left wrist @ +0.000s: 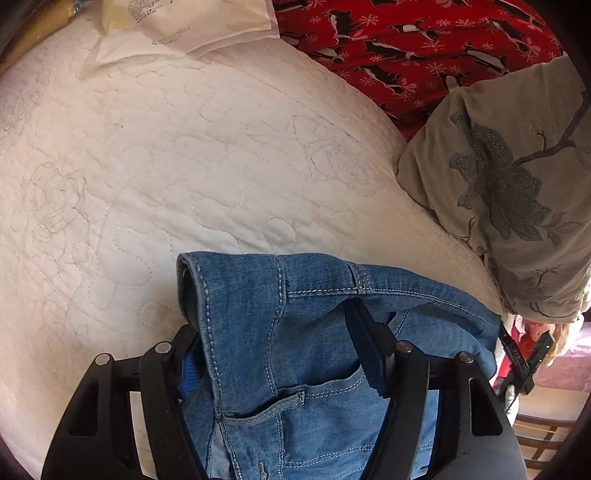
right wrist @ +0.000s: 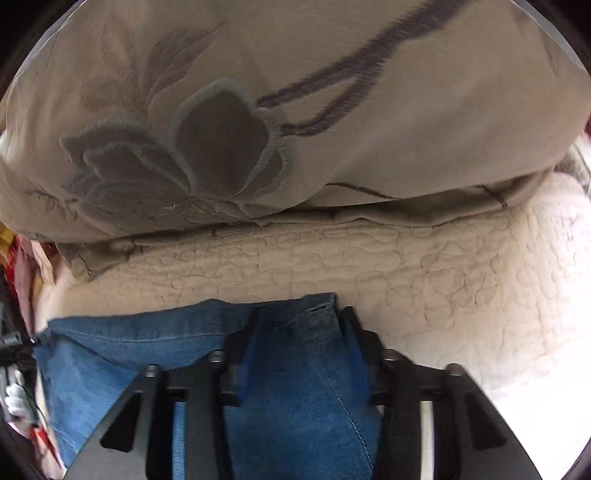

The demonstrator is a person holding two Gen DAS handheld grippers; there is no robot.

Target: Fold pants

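- The white plastic packet (left wrist: 177, 26) at the far edge of the quilt, seen from the left wrist, carries blocks of small grey print near its top and a further line lower down; the letters are too small and blurred to make out.
- The black strap or device (left wrist: 517, 354) at the right edge of that view bears small pale marks, perhaps digits, not legible.
- The right wrist view shows no lettering.

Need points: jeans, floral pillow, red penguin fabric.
jeans (left wrist: 317, 295), left wrist view, on the waistband.
floral pillow (right wrist: 332, 74), right wrist view, on its plain beige face.
red penguin fabric (left wrist: 406, 66), left wrist view, on the printed middle.
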